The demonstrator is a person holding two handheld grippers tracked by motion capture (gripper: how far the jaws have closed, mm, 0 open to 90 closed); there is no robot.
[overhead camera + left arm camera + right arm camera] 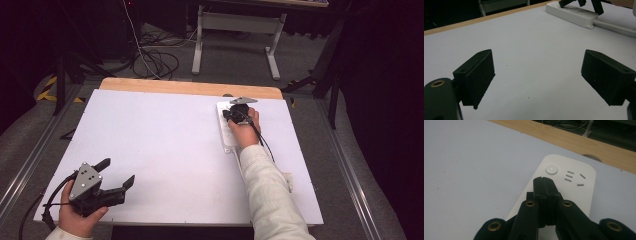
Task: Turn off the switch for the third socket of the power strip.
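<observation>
Closed right gripper (545,180) over power strip (584,192)

Your right hand (245,131) and its hand-held gripper (235,113) cover most of the power strip (226,140) in the high view. In the right gripper view the strip's near end (sockets included) sits behind the pressed-together jaws. The strip's cable (616,28) runs off the left gripper view's right edge.

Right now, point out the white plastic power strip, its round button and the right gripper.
white plastic power strip (584,192), right gripper view, top face
round white button (551,169), right gripper view, centre
right gripper (544,180), right gripper view, closed tips
</observation>
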